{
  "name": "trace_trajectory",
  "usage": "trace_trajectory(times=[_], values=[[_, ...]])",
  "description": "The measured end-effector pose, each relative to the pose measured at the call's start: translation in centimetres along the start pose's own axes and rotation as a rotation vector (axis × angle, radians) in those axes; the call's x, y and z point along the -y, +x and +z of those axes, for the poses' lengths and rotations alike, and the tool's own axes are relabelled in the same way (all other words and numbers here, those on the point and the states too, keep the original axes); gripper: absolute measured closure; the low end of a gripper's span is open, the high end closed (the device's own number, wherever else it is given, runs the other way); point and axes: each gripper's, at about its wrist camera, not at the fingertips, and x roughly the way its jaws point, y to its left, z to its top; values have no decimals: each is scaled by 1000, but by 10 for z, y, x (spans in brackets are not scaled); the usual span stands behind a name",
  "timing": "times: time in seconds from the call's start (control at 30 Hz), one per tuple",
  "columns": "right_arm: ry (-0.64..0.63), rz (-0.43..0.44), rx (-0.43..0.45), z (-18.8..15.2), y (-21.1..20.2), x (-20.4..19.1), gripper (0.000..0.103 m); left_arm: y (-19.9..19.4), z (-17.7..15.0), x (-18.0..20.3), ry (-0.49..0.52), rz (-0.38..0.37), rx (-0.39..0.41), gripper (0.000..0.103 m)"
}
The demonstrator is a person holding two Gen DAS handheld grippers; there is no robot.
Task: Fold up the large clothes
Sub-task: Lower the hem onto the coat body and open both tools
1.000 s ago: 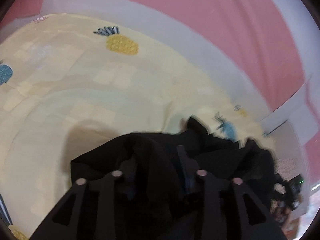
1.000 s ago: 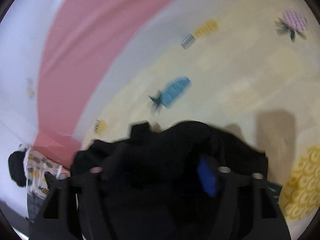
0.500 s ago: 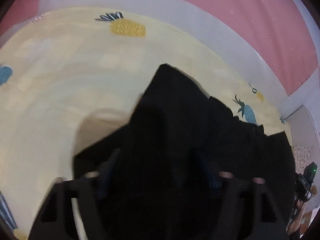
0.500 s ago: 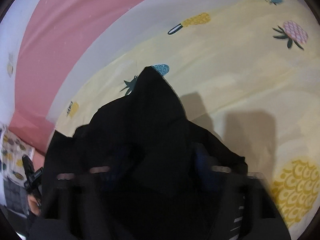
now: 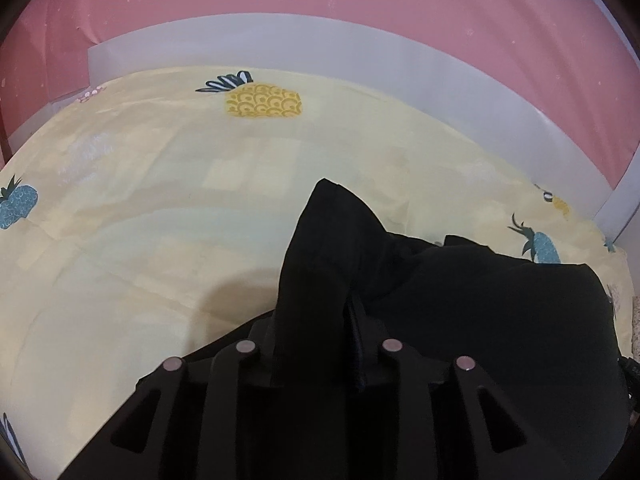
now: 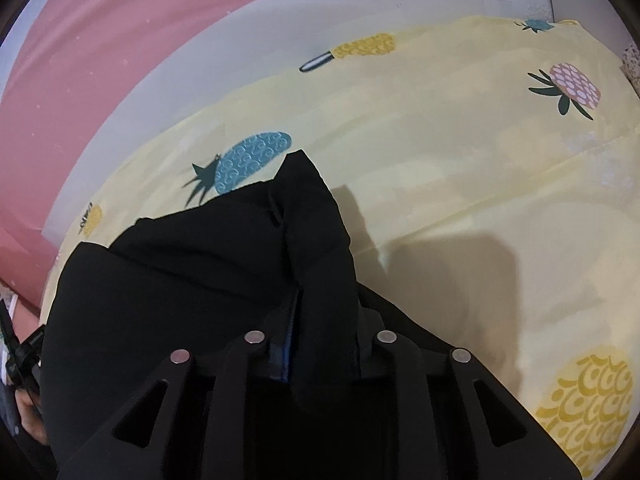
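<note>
We hold the black fabric garment [image 5: 500,304] pinched in the left gripper [image 5: 320,320] and right gripper [image 6: 320,312], the left jaws having just closed on it. We should lay its edge flat on the yellow pineapple-print bedsheet [image 5: 160,208], level with the far edge, both corners together.

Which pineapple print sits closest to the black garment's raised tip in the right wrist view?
The blue pineapple: the black garment's tip reaches its edge. The yellow and pink pineapples lie well away from it.

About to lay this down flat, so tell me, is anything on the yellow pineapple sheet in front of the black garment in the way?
Nothing visible. The black fabric garment is pinched in both tongs, and the yellow pineapple-print sheet ahead of it shows only bare printed fabric in both views.
</note>
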Motion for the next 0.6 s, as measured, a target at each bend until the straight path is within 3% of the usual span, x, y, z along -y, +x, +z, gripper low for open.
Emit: trace_trajectory(times=[0.13,0.33,0.4,0.47,0.53,0.6], values=[[-39,-44,37,-2,-29,-14,75,-22,4,-15,-20,-12,9,67],[-121,7,156,-33,-94,-40,74,-96,-11,-21,12,-43,113,68],[-188,42,166,-59,-107,-59,74,-122,-30,-8,58,-113,139,68],[-239,64,163,-79,-108,-77,74,-140,-55,13,108,-194,151,60],[-288,67,147,-94,-99,-95,74,-142,-75,37,160,-254,126,59],[-326,42,115,-106,-76,-103,74,-132,-95,65,238,-267,90,59]])
